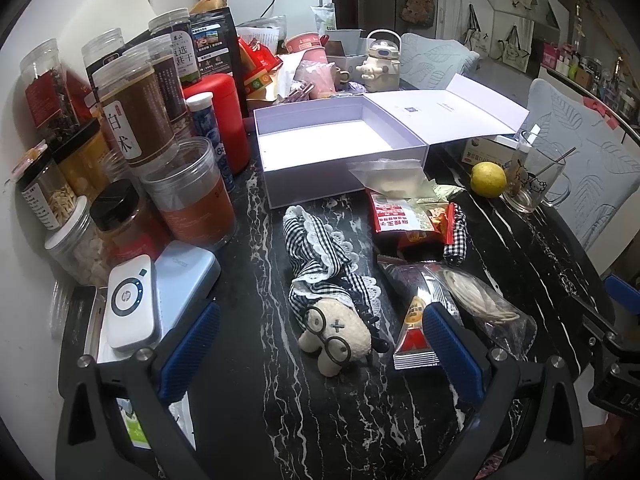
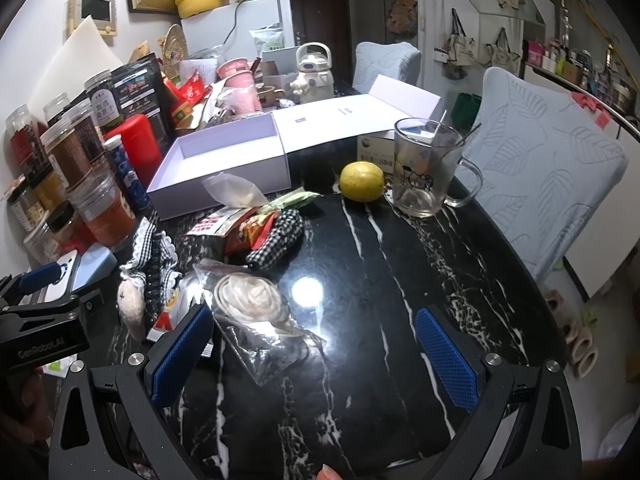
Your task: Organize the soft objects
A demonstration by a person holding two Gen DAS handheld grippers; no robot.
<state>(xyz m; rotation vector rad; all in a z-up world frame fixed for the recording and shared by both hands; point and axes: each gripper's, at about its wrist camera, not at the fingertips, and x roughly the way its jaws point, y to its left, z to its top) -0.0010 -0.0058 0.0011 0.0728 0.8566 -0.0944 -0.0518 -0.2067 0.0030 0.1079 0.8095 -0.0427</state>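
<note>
Left wrist: empty white box.

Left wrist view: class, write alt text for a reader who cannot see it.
An open hand-held gripper points at a plush toy in a checked dress lying on a black marble table. Behind it sit an empty white box, snack packets and jars.

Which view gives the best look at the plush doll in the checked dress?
The left wrist view. The doll lies centred ahead of the open left gripper, its glasses and whole dress in sight. The right wrist view shows the doll only at its left edge, small, face unreadable.
</note>
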